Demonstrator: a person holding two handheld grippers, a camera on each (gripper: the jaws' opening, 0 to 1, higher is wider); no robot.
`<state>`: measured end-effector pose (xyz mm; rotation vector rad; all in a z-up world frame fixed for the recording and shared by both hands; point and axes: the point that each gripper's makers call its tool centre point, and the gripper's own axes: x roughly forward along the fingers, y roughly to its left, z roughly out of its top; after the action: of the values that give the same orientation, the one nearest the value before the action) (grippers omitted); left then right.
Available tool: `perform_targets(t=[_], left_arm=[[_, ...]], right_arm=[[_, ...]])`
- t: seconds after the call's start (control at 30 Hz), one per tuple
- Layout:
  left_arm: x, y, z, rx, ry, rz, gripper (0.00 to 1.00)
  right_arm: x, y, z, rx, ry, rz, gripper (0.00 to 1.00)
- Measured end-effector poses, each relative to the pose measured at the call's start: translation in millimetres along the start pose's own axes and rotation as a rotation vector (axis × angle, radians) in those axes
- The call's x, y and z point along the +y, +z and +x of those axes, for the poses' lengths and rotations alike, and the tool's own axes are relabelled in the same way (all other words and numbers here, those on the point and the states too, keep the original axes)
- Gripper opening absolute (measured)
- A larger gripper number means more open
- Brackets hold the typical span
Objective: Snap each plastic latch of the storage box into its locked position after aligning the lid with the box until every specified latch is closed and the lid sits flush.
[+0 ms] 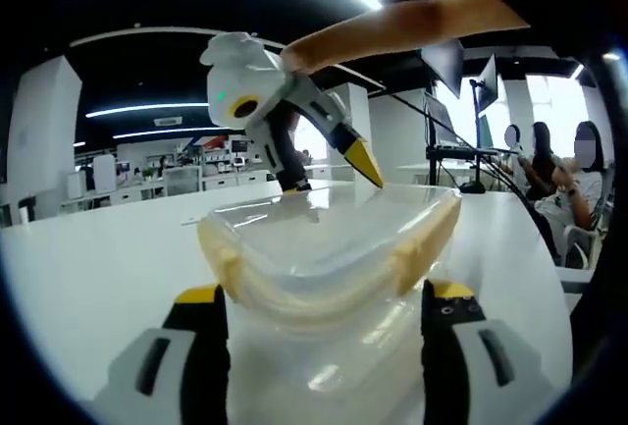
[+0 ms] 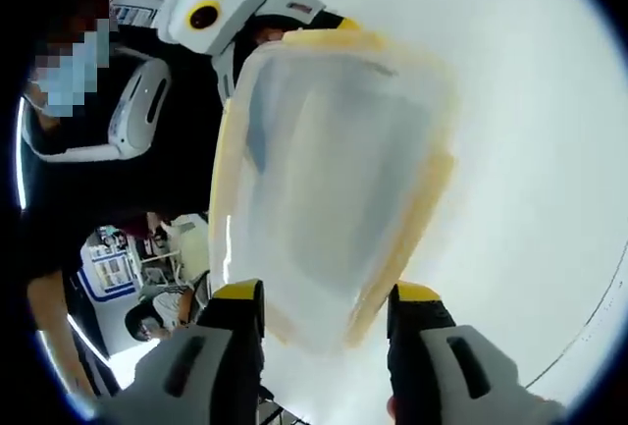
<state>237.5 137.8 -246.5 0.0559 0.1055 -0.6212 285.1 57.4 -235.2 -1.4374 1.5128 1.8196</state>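
Clear storage box (image 1: 329, 248) with yellow latches on white tabletop (image 1: 98, 258); left gripper (image 1: 324, 332) fingers apart, straddling near end; right gripper (image 2: 324, 332) fingers apart, straddling box at 12 o'clock.

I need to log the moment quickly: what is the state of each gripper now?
Left gripper: open, jaws on either side of the storage box end, not clamping it.
Right gripper: open, jaws straddling the box's other end.
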Motion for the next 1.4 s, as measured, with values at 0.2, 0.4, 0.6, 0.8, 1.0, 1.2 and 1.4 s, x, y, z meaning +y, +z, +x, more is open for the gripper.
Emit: perform_targets(t=[0.2,0.4,0.6,0.8,1.0,1.2,1.4], left_arm=[[-1.0,0.6,1,0.000,0.000,0.000,0.81],[-2.5,4.1,0,-0.019,0.020,0.045,0.82],[-1.4,3.4,-1,-0.019,0.019,0.047,0.82],[-1.0,2.8,-1,-0.020,0.020,0.048,0.82],[0.8,4.9,-1,-0.020,0.034,0.072,0.82],[2.7,4.3,-1,-0.016,0.032,0.063,0.82],[3.5,3.7,2,-0.016,0.021,0.051,0.82]], right_arm=[[1,1.4,0,-0.068,-0.019,0.026,0.66],[1,28.3,6,-0.262,-0.064,0.052,0.77],[1,42.9,3,-0.302,-0.101,0.065,0.81],[-1,55.3,2,-0.302,-0.160,0.069,0.85],[0,56.5,4,-0.290,-0.163,0.059,0.83],[-1,57.5,4,-0.264,-0.143,0.032,0.79],[-3,55.6,3,-0.209,-0.096,0.012,0.73]])
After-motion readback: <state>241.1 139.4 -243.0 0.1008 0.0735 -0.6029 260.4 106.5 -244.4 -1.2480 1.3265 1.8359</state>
